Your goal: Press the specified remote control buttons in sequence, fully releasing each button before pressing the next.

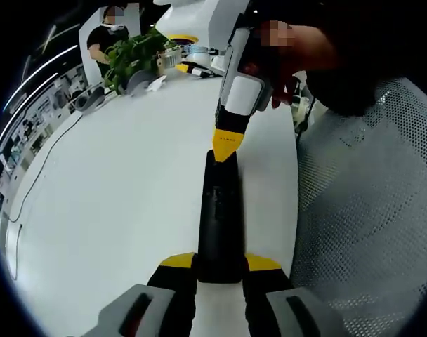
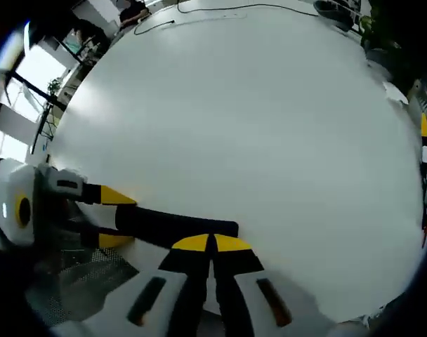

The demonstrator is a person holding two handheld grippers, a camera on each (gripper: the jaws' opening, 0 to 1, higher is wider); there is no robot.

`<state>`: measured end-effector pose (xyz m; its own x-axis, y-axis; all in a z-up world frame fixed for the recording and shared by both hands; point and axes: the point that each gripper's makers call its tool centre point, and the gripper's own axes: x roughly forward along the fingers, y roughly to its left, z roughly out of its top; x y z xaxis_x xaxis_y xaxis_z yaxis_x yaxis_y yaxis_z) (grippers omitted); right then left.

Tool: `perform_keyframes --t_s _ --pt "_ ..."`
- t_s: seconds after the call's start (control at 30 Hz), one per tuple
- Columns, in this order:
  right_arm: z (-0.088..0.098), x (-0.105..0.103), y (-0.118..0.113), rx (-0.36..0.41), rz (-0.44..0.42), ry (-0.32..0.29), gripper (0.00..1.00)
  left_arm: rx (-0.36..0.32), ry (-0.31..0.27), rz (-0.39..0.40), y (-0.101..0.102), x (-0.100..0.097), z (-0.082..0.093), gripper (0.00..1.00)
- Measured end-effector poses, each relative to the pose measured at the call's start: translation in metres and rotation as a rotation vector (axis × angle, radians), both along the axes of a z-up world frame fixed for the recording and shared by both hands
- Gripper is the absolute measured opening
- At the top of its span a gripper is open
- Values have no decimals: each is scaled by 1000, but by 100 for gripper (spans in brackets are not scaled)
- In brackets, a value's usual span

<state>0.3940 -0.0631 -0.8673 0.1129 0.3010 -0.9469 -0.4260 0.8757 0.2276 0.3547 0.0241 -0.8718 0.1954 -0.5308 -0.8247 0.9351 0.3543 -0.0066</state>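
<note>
— White surface (image 1: 115, 203), and the black remote (image 1: 219, 217)?
— It lies near the edge, left tool (image 1: 220, 263) holding one end so it can't slide.
— And the right tool (image 2: 212, 243)?
— Its tips are closed together, poking the far end like one finger.

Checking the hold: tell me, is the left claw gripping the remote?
Yes, the left claw is shut on the near end of the black remote.

Yellow-tipped claw (image 1: 220, 270) — grey-black jaws
</note>
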Motion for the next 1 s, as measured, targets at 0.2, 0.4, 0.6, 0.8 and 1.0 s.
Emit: perform_keyframes --t_s 0.2,0.4,0.6,0.8,1.0 --pt "1 0 -2 2 -41 1 0 2 -4 -3 0 0 0 25" --pt "2 0 -4 18 -68 23 0 -2 -5 -2 0 0 0 25" --pt "9 1 3 91 -91 26 0 3 -4 -3 0 0 0 25" --pt "7 -3 9 142 -103 66 0 2 -2 0 0 0 0 25" --pt "7 -6 14 127 -93 91 0 -12 -4 4 0 0 0 25"
